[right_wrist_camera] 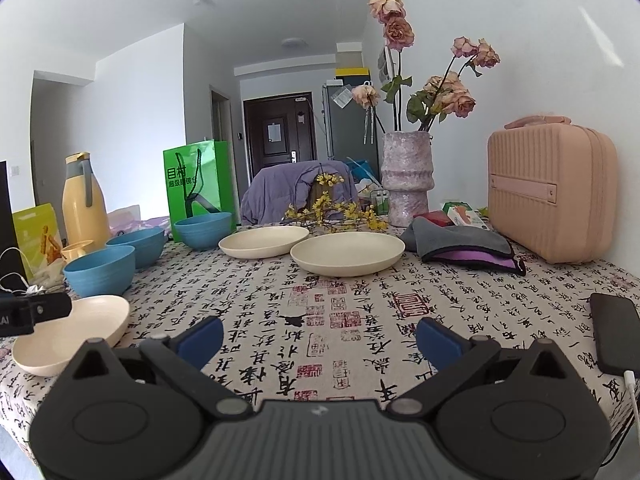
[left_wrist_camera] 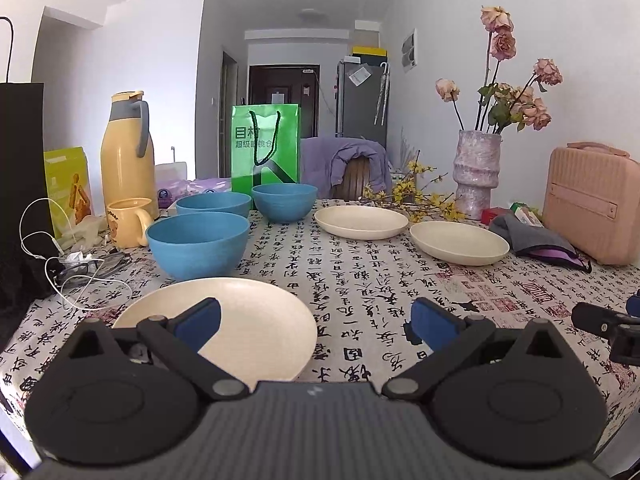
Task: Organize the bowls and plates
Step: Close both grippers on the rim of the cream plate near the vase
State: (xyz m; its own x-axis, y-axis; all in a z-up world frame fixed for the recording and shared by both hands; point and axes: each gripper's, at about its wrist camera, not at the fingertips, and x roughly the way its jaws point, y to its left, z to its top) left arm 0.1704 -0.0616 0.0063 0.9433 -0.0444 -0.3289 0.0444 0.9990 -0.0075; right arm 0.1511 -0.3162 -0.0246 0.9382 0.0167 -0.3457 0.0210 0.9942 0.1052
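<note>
Plates (left_wrist_camera: 362,222) cream, bowls (left_wrist_camera: 199,242) seemingly ribbed blue

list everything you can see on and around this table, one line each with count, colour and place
bowls: 3, blue, table's left side
plates: 3, cream, one near left, two far centre
thermos: 1, yellow, far left
mug: 1, yellow, by thermos
paper bag: 1, green, behind bowls
vase: 1, pinkish, dried roses, far right
case: 1, pink, right edge
cloth: 1, grey-purple, beside case
phone: 1, black, near right
left gripper: open, empty
right gripper: open, empty
</note>
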